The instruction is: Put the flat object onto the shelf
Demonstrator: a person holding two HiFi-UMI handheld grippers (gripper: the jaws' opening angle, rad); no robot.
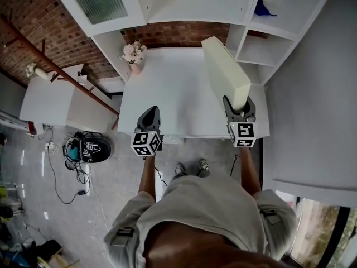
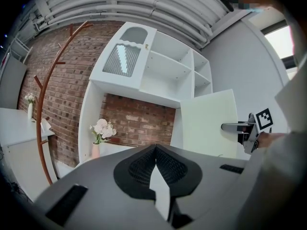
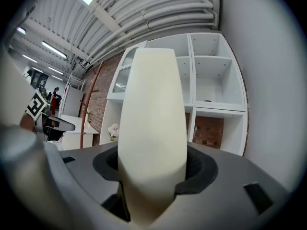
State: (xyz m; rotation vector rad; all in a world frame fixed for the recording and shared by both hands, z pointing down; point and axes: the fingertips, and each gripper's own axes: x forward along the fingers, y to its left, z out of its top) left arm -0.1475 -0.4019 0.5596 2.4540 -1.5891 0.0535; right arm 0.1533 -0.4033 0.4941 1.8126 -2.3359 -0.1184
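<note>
I am clenching the right tongs [image 3: 152,176] on the lower end of the flat object [image 1: 226,71], a cream, round-ended panel, and both jaws are pressing against its faces. The panel is standing nearly upright out of the tongs, leaning a little away from me, and it is hanging in the air above the right part of the white bench [image 1: 173,94] without touching it. It is not resting on the shelf [image 1: 254,38] yet; the white compartments are standing open just beyond and to the right of the panel's top edge. I am keeping the left tongs [image 2: 154,150] clenched on nothing, with the tips meeting in a point, and they are hovering over the near edge of the bench, well apart from the panel. A pink vase of pale flowers [image 1: 134,54] is sitting at the back left corner of the bench against the brick wall. Something small and blue [image 1: 262,9] is lying in an upper compartment, though I cannot make out what it is. A dark bag [image 1: 92,148] is lying on the floor to the left of the bench.
</note>
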